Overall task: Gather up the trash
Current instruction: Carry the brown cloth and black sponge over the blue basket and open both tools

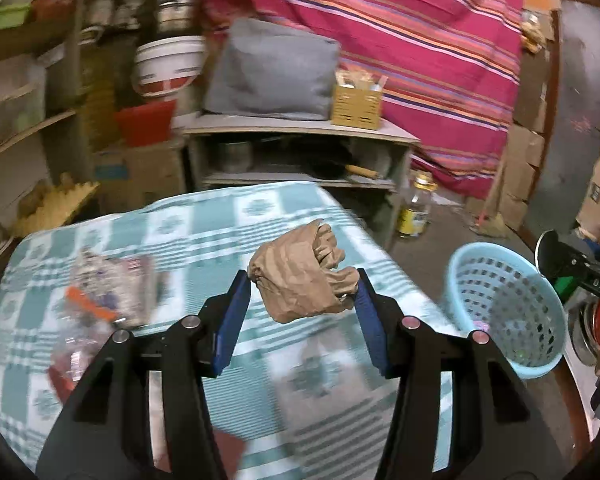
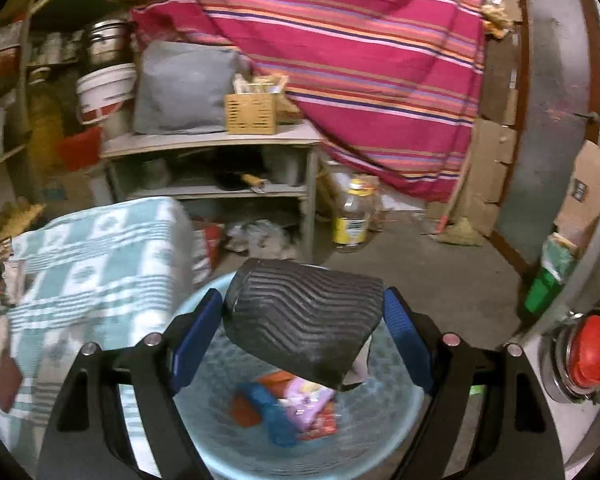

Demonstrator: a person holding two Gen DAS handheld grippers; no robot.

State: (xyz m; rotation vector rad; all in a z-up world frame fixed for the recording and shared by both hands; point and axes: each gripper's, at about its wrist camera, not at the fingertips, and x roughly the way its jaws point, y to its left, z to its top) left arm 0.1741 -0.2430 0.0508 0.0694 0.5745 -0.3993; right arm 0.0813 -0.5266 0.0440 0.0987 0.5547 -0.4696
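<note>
Left wrist view, left gripper (image 1: 303,286) clamped on crumpled brown paper (image 1: 300,274), above checked cloth (image 1: 204,224)

Both tools look alike; the left gripper (image 1: 302,286) has black angular arms, flat blue pads and round silver pivot pins; the right gripper (image 2: 303,312) repeats this; seen from the left camera, its black body bears white lettering, perhaps "DAS", partly blurred.

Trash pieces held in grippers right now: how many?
2. A crumpled brown paper bag in the left gripper, above the checked tablecloth. A black ribbed cup in the right gripper, above the blue basket.
</note>
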